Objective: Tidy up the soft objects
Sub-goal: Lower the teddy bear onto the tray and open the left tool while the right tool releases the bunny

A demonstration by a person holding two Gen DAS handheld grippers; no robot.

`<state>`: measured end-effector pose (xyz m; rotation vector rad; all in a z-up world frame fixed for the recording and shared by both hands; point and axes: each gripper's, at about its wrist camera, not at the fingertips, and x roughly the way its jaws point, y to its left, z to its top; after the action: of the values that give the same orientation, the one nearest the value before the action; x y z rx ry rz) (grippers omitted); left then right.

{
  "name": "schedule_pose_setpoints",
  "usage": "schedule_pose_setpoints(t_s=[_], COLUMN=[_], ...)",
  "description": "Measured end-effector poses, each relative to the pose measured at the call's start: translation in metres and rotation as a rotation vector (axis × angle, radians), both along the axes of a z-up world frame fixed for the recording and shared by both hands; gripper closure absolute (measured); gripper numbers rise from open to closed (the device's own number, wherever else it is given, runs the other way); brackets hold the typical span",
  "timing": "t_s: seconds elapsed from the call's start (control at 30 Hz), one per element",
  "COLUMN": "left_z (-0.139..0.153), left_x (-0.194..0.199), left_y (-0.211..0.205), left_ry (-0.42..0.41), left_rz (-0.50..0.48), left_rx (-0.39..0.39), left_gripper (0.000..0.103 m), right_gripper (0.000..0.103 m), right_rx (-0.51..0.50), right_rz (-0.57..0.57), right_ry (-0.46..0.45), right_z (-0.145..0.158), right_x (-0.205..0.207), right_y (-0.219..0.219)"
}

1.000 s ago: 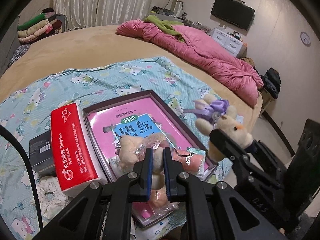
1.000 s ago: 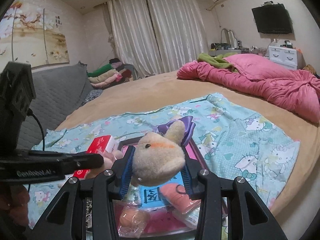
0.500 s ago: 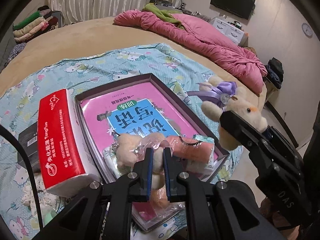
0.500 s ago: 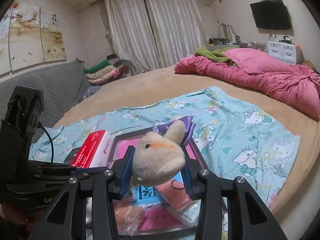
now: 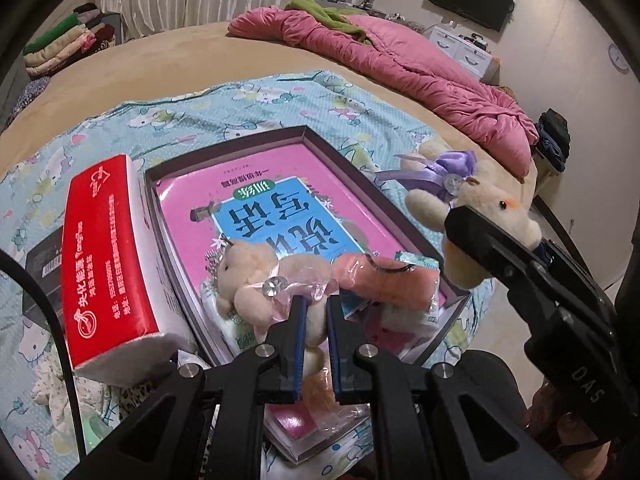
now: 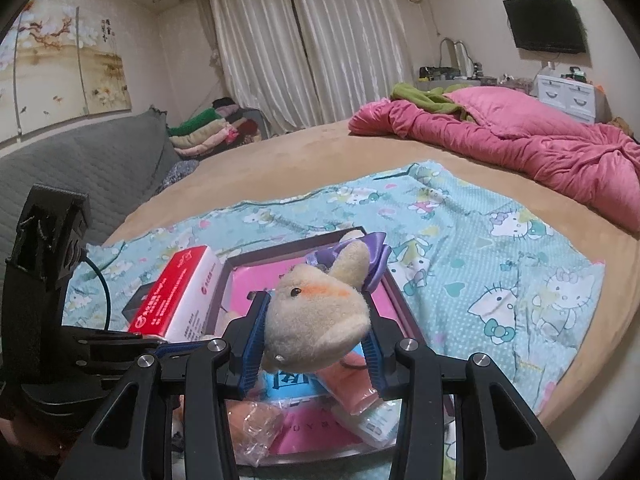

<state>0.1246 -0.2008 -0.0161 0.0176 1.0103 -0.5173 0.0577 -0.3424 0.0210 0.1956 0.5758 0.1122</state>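
Note:
My left gripper point(image 5: 316, 312) is shut on a small cream plush bear in clear plastic wrap point(image 5: 256, 280), held over the near end of a dark shallow box point(image 5: 360, 172) with a pink and blue book point(image 5: 272, 208) in it. My right gripper point(image 6: 316, 336) is shut on the head of a cream plush bunny with a purple bow point(image 6: 320, 304); in the left wrist view the bunny point(image 5: 480, 216) hangs just right of the box. A peach wrapped soft item point(image 5: 384, 280) lies in the box by the bear.
A red and white tissue pack point(image 5: 108, 260) leans against the box's left side, a black box point(image 5: 44, 256) behind it. All lie on a Hello Kitty cloth point(image 6: 500, 248) on a tan bed. A pink duvet point(image 6: 520, 140) is heaped at the far right.
The left gripper has moved forward over the box with the wrapped bear. The right gripper with the bunny has stayed beside the box's right edge.

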Motion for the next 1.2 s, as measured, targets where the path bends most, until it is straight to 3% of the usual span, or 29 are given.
schedule_pose_setpoints(t_s=[0.6,1.2], left_z=[-0.021,-0.033], left_x=[0.004,0.002], left_y=[0.011,0.015], left_ry=[0.061,0.092], left_rz=[0.019,0.021], left_rx=[-0.008,-0.010], left_gripper=[0.092,0.092], right_gripper=[0.059,0.059], right_rx=[-0.022,-0.065], right_rz=[0.066,0.144], right_ry=[0.096,0.275], right_z=[-0.019,-0.059], right_x=[0.012,0.027], right_y=[0.009,0.026])
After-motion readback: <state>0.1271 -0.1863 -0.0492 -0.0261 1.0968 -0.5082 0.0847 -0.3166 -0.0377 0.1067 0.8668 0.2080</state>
